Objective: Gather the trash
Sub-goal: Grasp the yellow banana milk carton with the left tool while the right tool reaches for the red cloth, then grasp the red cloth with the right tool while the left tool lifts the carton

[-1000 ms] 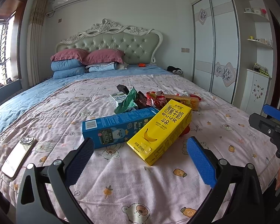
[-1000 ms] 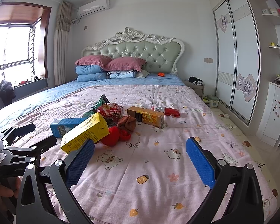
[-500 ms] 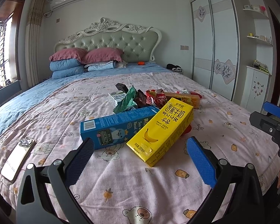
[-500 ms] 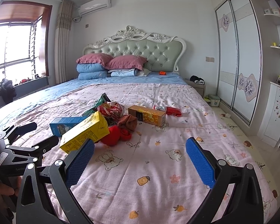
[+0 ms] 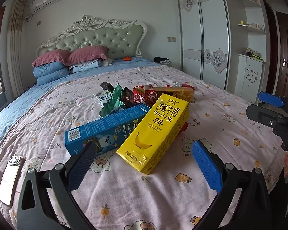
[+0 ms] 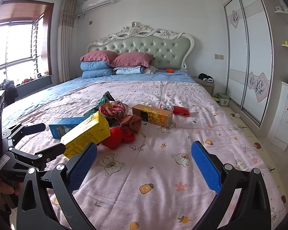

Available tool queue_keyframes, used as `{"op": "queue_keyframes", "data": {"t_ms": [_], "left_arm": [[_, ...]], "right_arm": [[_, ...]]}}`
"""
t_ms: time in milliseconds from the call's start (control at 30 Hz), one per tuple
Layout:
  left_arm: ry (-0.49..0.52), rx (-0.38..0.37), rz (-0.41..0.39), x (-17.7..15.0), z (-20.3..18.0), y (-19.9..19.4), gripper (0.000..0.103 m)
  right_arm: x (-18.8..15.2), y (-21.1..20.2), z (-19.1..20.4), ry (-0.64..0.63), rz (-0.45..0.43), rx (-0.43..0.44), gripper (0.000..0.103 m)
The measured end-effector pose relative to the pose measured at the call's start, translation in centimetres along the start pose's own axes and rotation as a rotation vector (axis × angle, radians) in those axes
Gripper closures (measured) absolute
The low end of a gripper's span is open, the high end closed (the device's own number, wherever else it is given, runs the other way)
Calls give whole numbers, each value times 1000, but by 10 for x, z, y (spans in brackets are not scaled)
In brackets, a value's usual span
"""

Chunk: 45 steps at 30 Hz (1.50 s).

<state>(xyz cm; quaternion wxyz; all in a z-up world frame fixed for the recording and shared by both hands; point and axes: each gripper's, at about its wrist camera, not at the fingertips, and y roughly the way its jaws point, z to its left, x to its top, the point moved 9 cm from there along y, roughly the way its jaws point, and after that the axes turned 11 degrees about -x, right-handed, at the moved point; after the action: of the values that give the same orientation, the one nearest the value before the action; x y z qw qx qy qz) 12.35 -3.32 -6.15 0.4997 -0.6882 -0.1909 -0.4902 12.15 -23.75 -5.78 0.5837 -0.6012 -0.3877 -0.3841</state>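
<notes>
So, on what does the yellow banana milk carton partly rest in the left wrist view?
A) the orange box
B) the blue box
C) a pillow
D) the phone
B: the yellow banana milk carton lies tilted, its left edge overlapping the blue box on the bed; the phone lies apart near the bed's left edge.

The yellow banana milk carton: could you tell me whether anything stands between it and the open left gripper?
Nothing visible does. The left gripper is open just short of the yellow banana milk carton, with only bare quilt between. The blue box lies against the carton's left side, partly behind the left finger, not in the path.
</notes>
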Motion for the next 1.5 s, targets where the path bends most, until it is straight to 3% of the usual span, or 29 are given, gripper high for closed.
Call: {"op": "queue_keyframes", "data": {"t_ms": [133,467,533,600,633,800,1000,1167,1300,1433,1467,1500], "left_arm": [[30,-22,29,6,3,10,4],[47,-171,176,4,0,56,4],[45,-189,192,2,-3,60,13],[31,-183,217,-1,-2,67,34],[19,-182,228,-2,0,69,36],[-22,-217,208,-2,6,68,49],[-149,-276,108,2,25,40,51],[-195,-267,35,9,42,15,51],[-213,-253,-7,14,52,-1,51],[-209,-251,-21,16,55,-7,51],[-206,-249,-22,16,56,-7,51],[-205,-247,-21,16,56,-8,51]], "right_arm": [[0,7,3,-6,17,16,8],[5,22,11,-3,74,90,8],[8,24,10,-6,78,91,8],[10,27,9,-7,84,94,8],[12,28,8,-4,87,99,8],[16,34,8,6,106,133,8],[13,46,29,-25,146,217,8],[5,62,62,-85,211,276,8],[-2,80,86,-118,281,309,22],[-10,107,97,-141,358,283,27],[-12,114,100,-148,375,283,38],[-14,119,102,-151,399,284,55]]}}
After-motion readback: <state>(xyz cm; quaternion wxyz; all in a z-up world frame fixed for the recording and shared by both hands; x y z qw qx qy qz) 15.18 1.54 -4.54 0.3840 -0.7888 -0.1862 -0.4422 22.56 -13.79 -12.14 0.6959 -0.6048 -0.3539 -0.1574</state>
